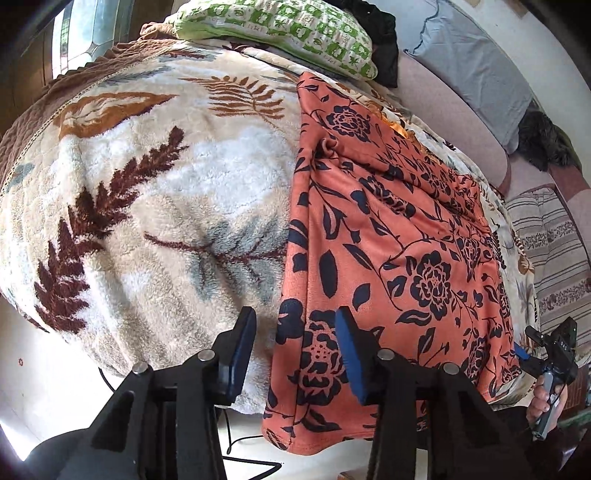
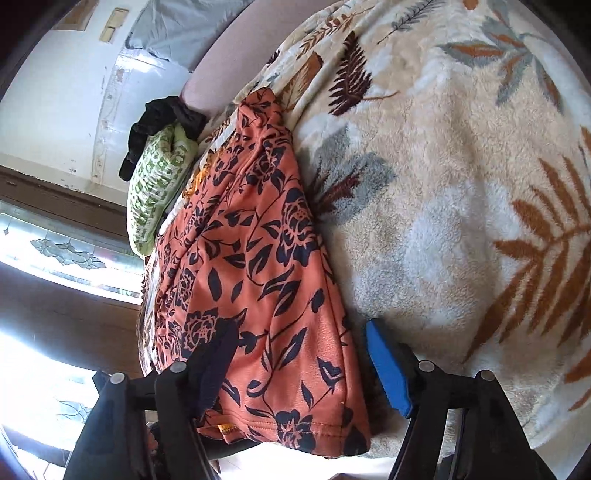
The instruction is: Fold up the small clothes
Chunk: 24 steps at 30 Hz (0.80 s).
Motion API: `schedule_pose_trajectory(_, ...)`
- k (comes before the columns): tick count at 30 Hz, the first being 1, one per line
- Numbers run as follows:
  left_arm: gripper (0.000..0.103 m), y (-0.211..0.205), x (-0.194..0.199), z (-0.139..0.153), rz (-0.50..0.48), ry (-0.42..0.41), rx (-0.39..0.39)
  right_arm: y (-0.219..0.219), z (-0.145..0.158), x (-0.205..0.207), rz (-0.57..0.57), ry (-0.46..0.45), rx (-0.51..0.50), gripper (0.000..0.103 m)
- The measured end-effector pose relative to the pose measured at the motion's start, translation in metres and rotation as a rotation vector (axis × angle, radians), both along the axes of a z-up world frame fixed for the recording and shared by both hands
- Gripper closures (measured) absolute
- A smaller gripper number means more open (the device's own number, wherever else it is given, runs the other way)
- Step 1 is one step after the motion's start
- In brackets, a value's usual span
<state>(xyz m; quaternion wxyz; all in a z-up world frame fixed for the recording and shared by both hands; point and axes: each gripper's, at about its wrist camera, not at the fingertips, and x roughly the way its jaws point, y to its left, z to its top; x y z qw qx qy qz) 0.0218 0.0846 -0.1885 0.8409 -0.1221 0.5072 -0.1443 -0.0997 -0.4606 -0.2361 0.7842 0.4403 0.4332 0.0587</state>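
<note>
Left wrist view: an orange garment with a dark navy floral print (image 1: 388, 229) lies spread flat over a plush cream blanket patterned with brown and rust leaves (image 1: 147, 192), its near hem hanging over the bed's edge. The left gripper (image 1: 295, 354) hovers at that hem's left border, blue-padded fingers spread wide, holding nothing. A green-and-white patterned pillow (image 1: 295, 33) rests at the bed's far end. The right gripper (image 1: 532, 356) appears at the garment's opposite corner.

Right wrist view: the right gripper (image 2: 301, 363) straddles the garment's (image 2: 258, 258) near corner, fingers parted either side of the cloth, not pinching it.
</note>
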Motion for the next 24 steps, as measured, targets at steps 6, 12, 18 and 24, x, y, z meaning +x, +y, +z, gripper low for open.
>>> schedule_pose_trajectory(6, 0.044, -0.022, -0.003, -0.012, -0.093, 0.022, 0.074, 0.032, 0.005, 0.015, 0.114, -0.002, -0.048, 0.045)
schedule_pose_trajectory(12, 0.059, -0.018, -0.011, -0.013, -0.068, 0.013, 0.081, 0.040, 0.006, 0.019, 0.140, -0.012, -0.042, 0.054)
schedule_pose_trajectory(18, 0.085, -0.020, -0.011, -0.012, -0.076, -0.011, 0.067, 0.061, 0.011, 0.032, 0.177, 0.000, -0.140, 0.069)
schedule_pose_trajectory(24, 0.036, -0.023, -0.007, -0.014, -0.094, 0.012, -0.019, 0.054, -0.001, 0.041, 0.152, 0.035, -0.043, 0.052)
